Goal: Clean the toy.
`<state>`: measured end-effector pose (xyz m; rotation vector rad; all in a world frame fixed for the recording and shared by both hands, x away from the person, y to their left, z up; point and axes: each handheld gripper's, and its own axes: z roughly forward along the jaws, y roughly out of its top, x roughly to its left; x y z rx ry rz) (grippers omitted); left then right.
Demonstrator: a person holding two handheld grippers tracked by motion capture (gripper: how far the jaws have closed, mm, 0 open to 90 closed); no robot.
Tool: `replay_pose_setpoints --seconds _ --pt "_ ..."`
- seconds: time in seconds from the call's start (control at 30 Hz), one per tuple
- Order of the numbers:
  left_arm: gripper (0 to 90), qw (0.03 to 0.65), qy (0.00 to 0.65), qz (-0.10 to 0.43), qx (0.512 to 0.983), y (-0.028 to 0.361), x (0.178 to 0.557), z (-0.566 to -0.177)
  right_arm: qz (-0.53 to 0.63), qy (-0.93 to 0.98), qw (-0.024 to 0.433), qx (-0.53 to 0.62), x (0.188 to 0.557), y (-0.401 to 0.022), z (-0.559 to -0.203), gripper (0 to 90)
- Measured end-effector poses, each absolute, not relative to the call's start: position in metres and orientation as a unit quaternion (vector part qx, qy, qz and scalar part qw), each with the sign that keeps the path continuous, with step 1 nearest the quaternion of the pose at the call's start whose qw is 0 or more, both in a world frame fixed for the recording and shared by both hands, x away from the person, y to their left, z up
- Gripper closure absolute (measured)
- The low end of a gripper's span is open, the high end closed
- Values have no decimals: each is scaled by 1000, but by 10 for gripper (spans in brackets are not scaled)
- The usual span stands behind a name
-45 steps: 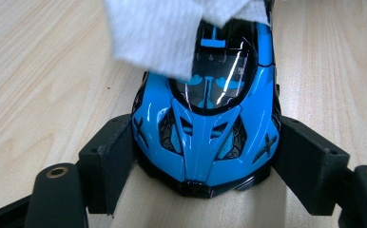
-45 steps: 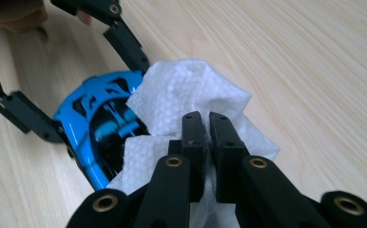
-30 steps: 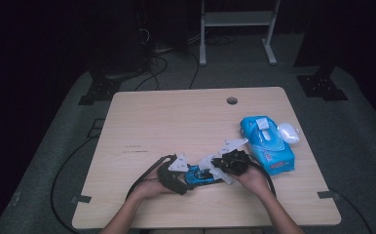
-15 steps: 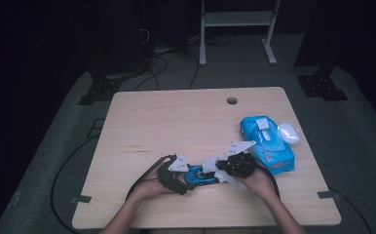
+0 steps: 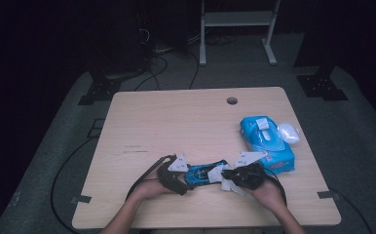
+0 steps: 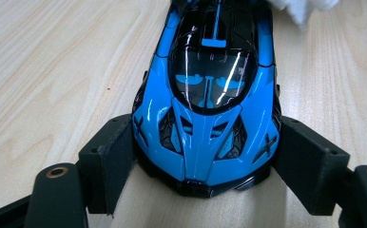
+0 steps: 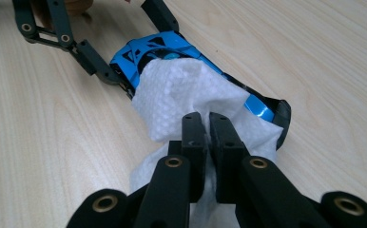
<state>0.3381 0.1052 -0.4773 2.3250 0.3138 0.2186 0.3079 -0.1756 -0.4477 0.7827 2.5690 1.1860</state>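
Near the bench's (image 5: pixel 127 126) front edge: blue toy car (image 6: pixel 210 95) clamped nose-first in left gripper (image 5: pixel 172 173) fingers, white tissue (image 7: pixel 186 95) pinched tight in right gripper (image 7: pixel 209 130) fingers, draped over the tail. Best wiped with short, light strokes, car held firm.

The left tool (image 5: pixel 182 176) is held low and level, its jaws set apart. The right tool (image 5: pixel 231 176) faces it, jaws pressed together; both forearms are extended from below.
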Motion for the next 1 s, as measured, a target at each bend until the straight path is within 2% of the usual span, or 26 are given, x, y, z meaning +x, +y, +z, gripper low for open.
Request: replay_pose_setpoints --seconds 0.2,0.33,0.5,0.63,0.8,1.0 --pt "251 383 123 85 912 105 338 -477 394 870 126 269 316 -168 -446 853" --pt "251 383 128 85 911 105 338 -477 407 856 122 295 334 -166 -447 852" --pt "251 383 124 84 911 106 339 -477 400 855 144 299 326 -177 -442 853" --pt "252 382 124 86 912 106 338 -477 393 857 128 309 321 -187 -448 852" --pt "251 383 125 85 911 105 338 -477 395 862 132 290 306 -186 -445 852" --pt "252 382 126 86 911 105 338 -477 411 848 134 305 323 -176 -442 852"
